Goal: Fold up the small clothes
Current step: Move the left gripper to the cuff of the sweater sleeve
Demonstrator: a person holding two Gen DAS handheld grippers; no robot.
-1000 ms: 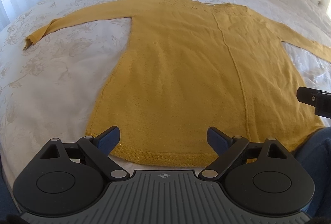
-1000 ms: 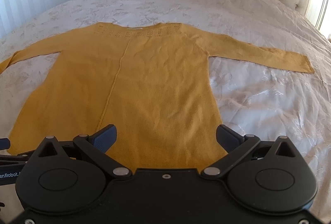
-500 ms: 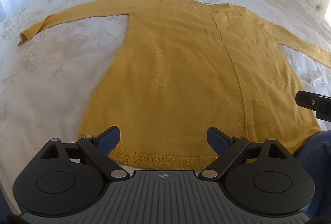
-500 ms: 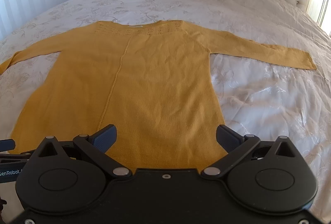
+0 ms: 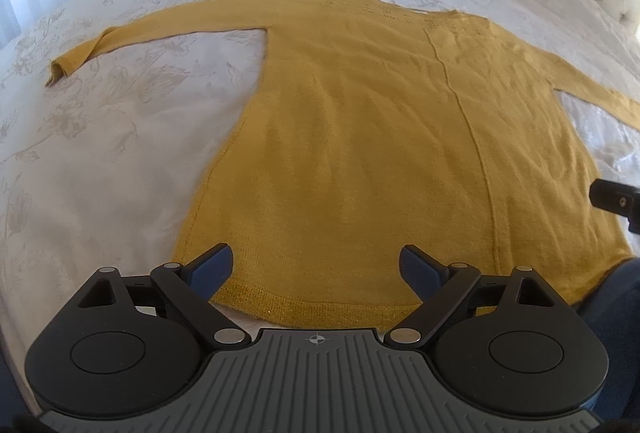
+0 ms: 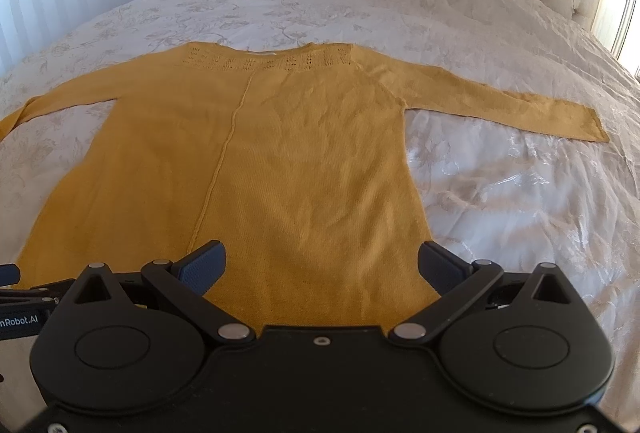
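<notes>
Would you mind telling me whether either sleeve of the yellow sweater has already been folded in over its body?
No: the yellow sweater lies flat on the bed with both sleeves stretched straight outward.

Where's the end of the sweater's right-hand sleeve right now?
In the right wrist view, the sleeve cuff lies flat on the bedspread at the right, stretched away from the sweater body, far beyond the open right tongs.

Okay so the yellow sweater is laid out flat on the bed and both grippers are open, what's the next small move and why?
Probably lower the left gripper onto the hem corner just ahead of it and close. The yellow sweater lies flat and unfolded on the bed, sleeves spread, and both grippers, including the right gripper, are open and holding nothing, so a grasp seems to come first.
</notes>
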